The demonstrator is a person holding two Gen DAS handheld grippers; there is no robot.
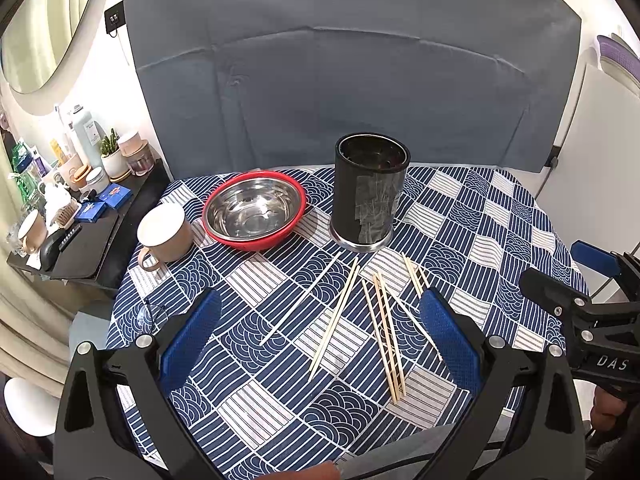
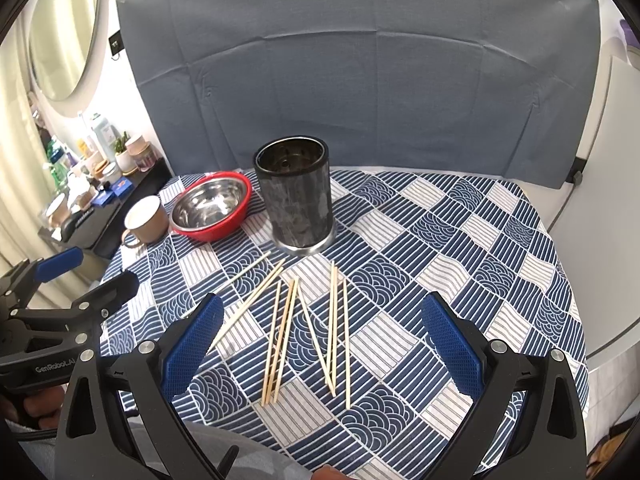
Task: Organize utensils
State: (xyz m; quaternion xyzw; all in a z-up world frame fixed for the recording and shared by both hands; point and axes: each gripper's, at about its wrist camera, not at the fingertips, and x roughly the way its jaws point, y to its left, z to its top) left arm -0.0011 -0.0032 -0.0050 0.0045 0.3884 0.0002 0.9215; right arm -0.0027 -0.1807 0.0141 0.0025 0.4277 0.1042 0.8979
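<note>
Several wooden chopsticks (image 1: 384, 332) lie scattered on the blue patterned tablecloth in front of a black cylindrical utensil holder (image 1: 370, 190); they also show in the right wrist view (image 2: 304, 332), with the holder (image 2: 296, 196) behind them. The holder stands upright and looks empty. My left gripper (image 1: 320, 336) is open and empty, hovering above the near chopsticks. My right gripper (image 2: 320, 336) is open and empty, also above the chopsticks. The right gripper appears at the right edge of the left wrist view (image 1: 568, 288); the left gripper appears at the left edge of the right wrist view (image 2: 80, 280).
A steel bowl in a red bowl (image 1: 256, 210) and a beige mug (image 1: 164, 234) stand at the table's far left. A clear glass (image 1: 150, 318) sits near the left edge. A cluttered black side shelf (image 1: 80, 216) is left of the table. A grey backdrop (image 1: 340, 80) stands behind.
</note>
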